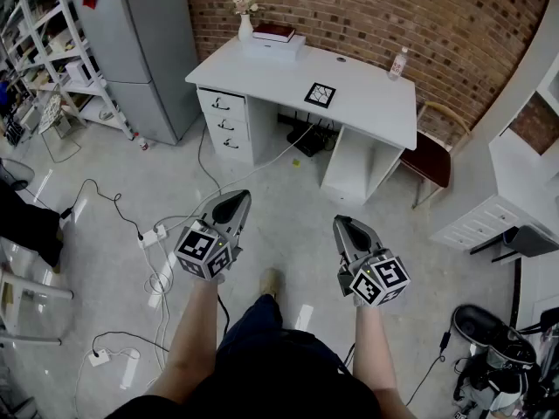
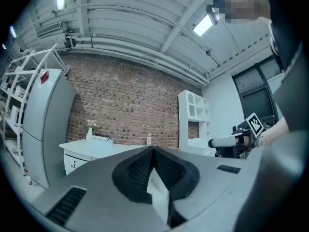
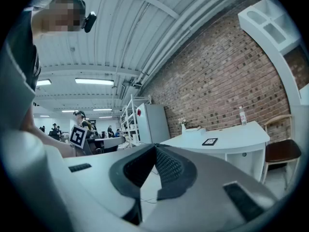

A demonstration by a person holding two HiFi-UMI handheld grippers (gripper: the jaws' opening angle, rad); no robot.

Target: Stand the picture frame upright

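Note:
A black picture frame [image 1: 320, 94] lies flat on the white desk [image 1: 367, 103] against the brick wall, far ahead of me. It shows small in the right gripper view [image 3: 209, 141] too. My left gripper [image 1: 238, 201] and right gripper [image 1: 341, 224] are held side by side over the floor, well short of the desk. Both are shut with nothing between their jaws. In the left gripper view the left gripper [image 2: 153, 151] points toward the desk [image 2: 99, 149]; the frame does not show there.
On the desk stand a white vase [image 1: 245, 26], a dark book [image 1: 274, 32] on a white box and a bottle [image 1: 398, 63]. A chair [image 1: 430, 157] sits at its right, a grey fridge [image 1: 140, 51] and shelves at left. Cables and a power strip [image 1: 153, 234] lie on the floor.

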